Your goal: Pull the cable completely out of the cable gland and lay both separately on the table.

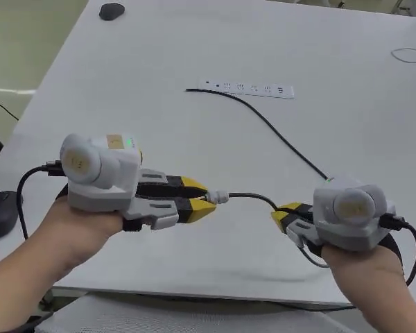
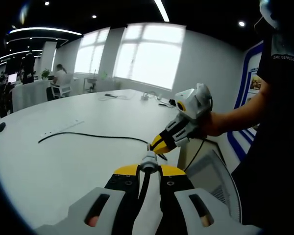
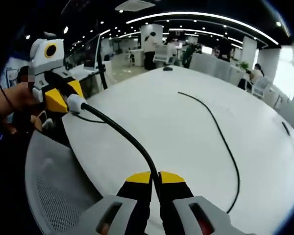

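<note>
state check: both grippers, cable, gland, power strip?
left gripper: shut on cable gland
right gripper: shut on cable
cable: threaded in cable gland, spans between grippers
cable gland: held, not on table
power strip: flat on table

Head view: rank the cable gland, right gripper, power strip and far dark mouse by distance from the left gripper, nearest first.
1. cable gland, held in the left gripper's jaws.
2. right gripper, to its right, gripping the cable.
3. power strip, mid-table beyond.
4. far dark mouse, at the table's far end.
</note>
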Demonstrator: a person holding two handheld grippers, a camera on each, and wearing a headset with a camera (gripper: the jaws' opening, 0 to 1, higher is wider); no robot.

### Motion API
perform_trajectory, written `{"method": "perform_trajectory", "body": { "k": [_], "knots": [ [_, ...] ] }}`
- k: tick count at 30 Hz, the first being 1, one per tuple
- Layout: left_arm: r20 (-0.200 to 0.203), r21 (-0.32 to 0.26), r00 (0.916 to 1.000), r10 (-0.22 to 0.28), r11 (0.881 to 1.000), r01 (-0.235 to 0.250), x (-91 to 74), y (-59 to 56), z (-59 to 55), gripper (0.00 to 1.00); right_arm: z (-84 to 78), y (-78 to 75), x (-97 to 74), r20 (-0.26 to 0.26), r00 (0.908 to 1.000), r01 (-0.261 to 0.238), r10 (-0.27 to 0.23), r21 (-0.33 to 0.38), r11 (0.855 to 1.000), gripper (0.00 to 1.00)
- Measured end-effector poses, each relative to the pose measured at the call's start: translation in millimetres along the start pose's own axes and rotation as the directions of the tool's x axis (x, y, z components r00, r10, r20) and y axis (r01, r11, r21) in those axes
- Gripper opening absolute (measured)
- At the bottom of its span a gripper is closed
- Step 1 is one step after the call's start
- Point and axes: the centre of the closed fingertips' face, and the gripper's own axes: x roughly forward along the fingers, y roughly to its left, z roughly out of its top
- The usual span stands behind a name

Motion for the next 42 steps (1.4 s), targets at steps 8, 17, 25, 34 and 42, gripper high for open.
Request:
{"method": "perform_trajectory", "body": {
  "k": [8,17,25,34,42],
  "knots": [
    [-0.031,0.012,0.9995,-0.009,1.0,0.01,3.9,-2.0,-7.8,0.15,-33.4,-8.3,11.0,-0.063,0.998,0.019,-0.005,0.22,0.975,0.0],
    [-0.027,0.002,0.9996,-0.003,1.0,0.003,-0.3,2.2,-5.8,0.15,-26.5,-4.4,6.0,-0.027,0.9996,0.005,-0.001,0.161,0.987,0.01],
    [-0.021,-0.013,0.9998,-0.001,1.0,0.0,-1.1,3.5,-4.1,0.15,-21.1,0.9,1.5,-0.022,0.9995,-0.02,0.022,0.103,0.994,0.02],
    [-0.023,-0.018,0.9997,0.0,1.0,0.0,-0.4,1.9,-4.8,0.15,17.1,21.5,-17.1,0.054,0.994,-0.093,0.095,-0.034,0.995,0.22],
    [-0.025,-0.02,0.9997,-0.001,1.0,0.0,0.0,1.4,-5.5,0.15,52.9,60.6,-19.3,0.054,0.9825,-0.154,0.178,-0.305,0.94,0.22]
  ]
}}
